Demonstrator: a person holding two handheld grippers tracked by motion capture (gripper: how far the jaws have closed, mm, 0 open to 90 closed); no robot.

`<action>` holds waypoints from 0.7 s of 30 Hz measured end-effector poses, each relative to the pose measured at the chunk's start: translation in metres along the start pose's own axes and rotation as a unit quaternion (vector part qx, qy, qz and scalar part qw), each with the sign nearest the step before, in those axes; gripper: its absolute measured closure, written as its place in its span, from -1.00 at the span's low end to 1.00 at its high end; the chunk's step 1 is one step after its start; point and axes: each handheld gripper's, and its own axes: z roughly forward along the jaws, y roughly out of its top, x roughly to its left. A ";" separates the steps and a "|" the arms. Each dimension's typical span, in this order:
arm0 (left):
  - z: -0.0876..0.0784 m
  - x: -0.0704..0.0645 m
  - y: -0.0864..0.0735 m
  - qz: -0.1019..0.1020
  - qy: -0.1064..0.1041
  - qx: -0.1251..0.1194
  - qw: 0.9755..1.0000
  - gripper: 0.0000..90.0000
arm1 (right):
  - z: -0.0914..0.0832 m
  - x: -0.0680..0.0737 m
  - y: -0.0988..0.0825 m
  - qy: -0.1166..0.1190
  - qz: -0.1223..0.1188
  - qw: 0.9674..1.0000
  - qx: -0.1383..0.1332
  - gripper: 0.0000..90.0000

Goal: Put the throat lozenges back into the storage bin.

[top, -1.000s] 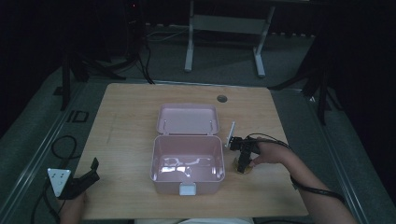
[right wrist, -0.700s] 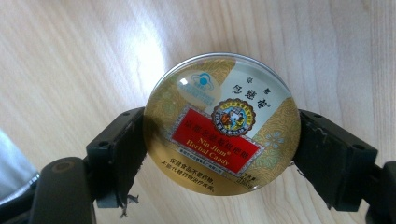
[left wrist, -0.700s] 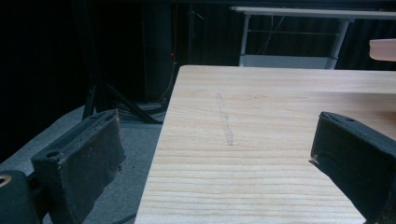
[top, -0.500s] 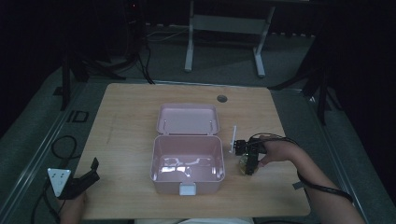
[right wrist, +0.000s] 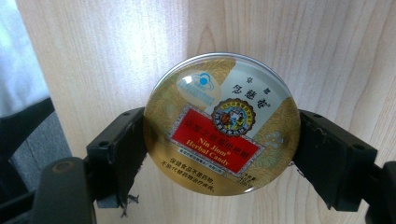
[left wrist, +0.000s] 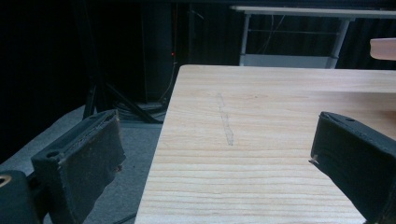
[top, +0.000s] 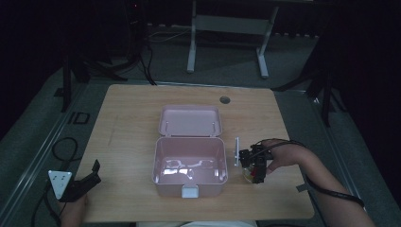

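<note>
A round gold candy tin [right wrist: 222, 100] with a red label lies flat on the wooden table [top: 127, 118]. My right gripper [right wrist: 222, 140] points straight down over it, one jaw pressed against each side of the tin. In the high view this gripper [top: 253, 171] is just right of an open pink box [top: 158, 163], whose lid [top: 189, 120] leans back. The tin [top: 248, 176] peeks out beneath the jaws. My left gripper [top: 90, 177] rests open at the table's front left corner, jaws wide apart over bare wood [left wrist: 261, 140] with nothing between them.
The pink box has a white latch [top: 190, 191] at its front and looks shiny inside. A round cable hole [top: 224, 100] sits near the table's far edge. Cables [top: 64, 146] lie on the grey floor at left, and a white stand [top: 227, 23] is behind the table.
The right gripper has shifted slightly toward the table's front edge and lowered around the tin. The left gripper has stayed put.
</note>
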 end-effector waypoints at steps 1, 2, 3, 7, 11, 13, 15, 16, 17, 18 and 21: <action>0.000 0.000 0.000 0.000 0.000 0.000 1.000 -0.93 | -0.001 0.000 0.000 0.001 0.003 1.000 0.001 -0.55; 0.000 0.000 0.000 0.001 0.000 0.000 1.000 -0.93 | -0.002 0.000 -0.001 0.002 0.006 1.000 0.001 -0.55; 0.000 0.000 0.000 0.000 0.000 0.000 1.000 -0.93 | -0.003 0.000 -0.001 0.001 0.008 1.000 0.001 -0.55; 0.000 0.000 0.000 0.000 0.000 0.000 1.000 -0.93 | -0.009 0.001 -0.002 0.005 0.021 1.000 0.001 -0.55; 0.000 0.000 0.000 0.000 0.000 0.000 1.000 -0.93 | -0.018 0.003 -0.003 0.011 0.026 1.000 0.000 -0.55; 0.000 0.000 0.000 0.000 -0.001 0.000 1.000 -0.93 | -0.025 0.005 -0.003 0.010 0.022 1.000 -0.001 -0.55; 0.000 0.000 0.000 -0.001 0.000 0.000 1.000 -0.93 | -0.029 0.006 -0.004 0.010 0.023 1.000 -0.002 -0.55; 0.000 0.000 0.000 0.000 0.000 0.000 1.000 -0.93 | -0.040 0.007 -0.005 0.008 0.025 1.000 -0.007 -0.55; 0.000 0.000 0.000 0.000 0.000 0.000 1.000 -0.93 | -0.045 0.007 -0.005 0.005 0.026 1.000 -0.008 -0.55; 0.000 0.000 0.000 0.000 0.000 0.000 1.000 -0.93 | -0.049 0.008 -0.006 0.003 0.027 1.000 -0.008 -0.55; 0.000 0.000 0.000 0.000 0.000 0.000 1.000 -0.93 | -0.069 0.007 -0.009 -0.005 0.039 0.999 -0.011 -0.55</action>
